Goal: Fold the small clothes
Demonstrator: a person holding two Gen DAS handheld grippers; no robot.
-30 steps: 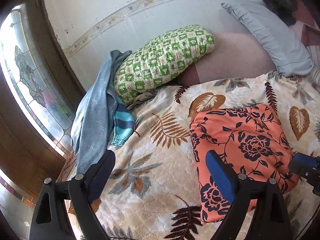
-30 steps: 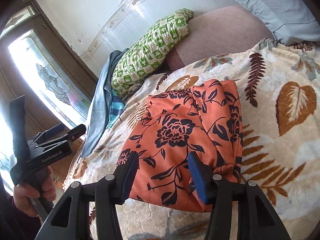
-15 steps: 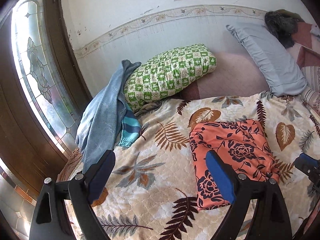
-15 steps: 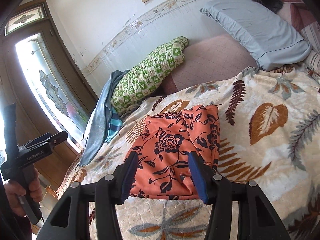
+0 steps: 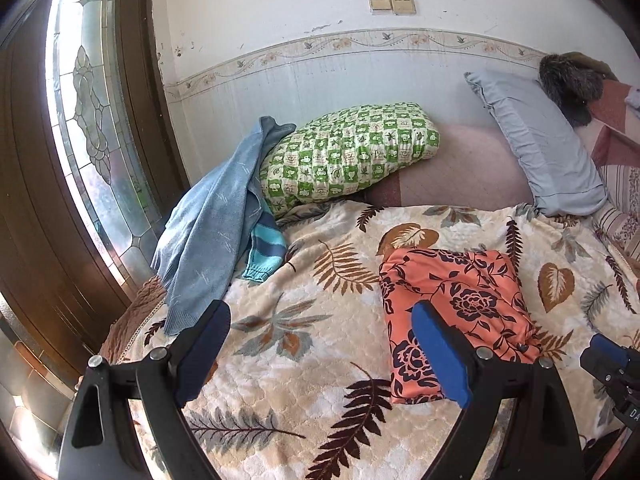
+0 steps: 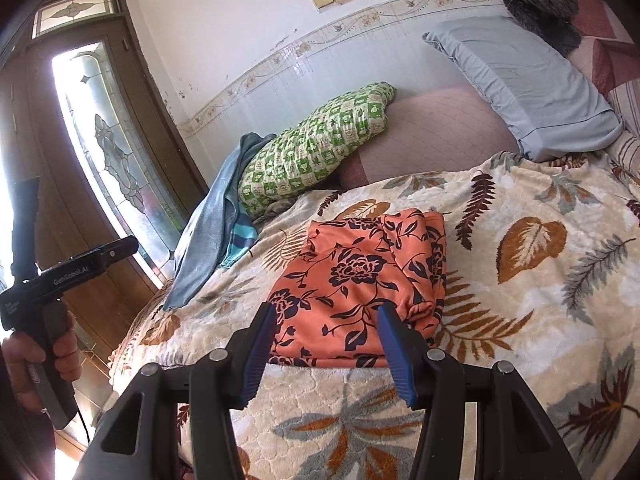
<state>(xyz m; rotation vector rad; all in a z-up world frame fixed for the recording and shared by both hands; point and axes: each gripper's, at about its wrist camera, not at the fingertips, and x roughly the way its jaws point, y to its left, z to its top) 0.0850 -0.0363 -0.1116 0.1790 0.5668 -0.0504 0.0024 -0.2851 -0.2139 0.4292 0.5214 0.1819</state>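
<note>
Bed blanket, leaf-patterned, covers the frame from 3 to 9 o'clock. Grey pillow at 2 o'clock; green checked pillow at 12 o'clock, against the wall. Blue sweater at 10 o'clock, draped beside the green pillow. Folded orange floral garment lies flat on the blanket, centre of the right view. Left gripper: fingers released, spread wide, nothing between them. Right gripper: fingers released, half-spread, clear of the garment, nothing grasped
</note>
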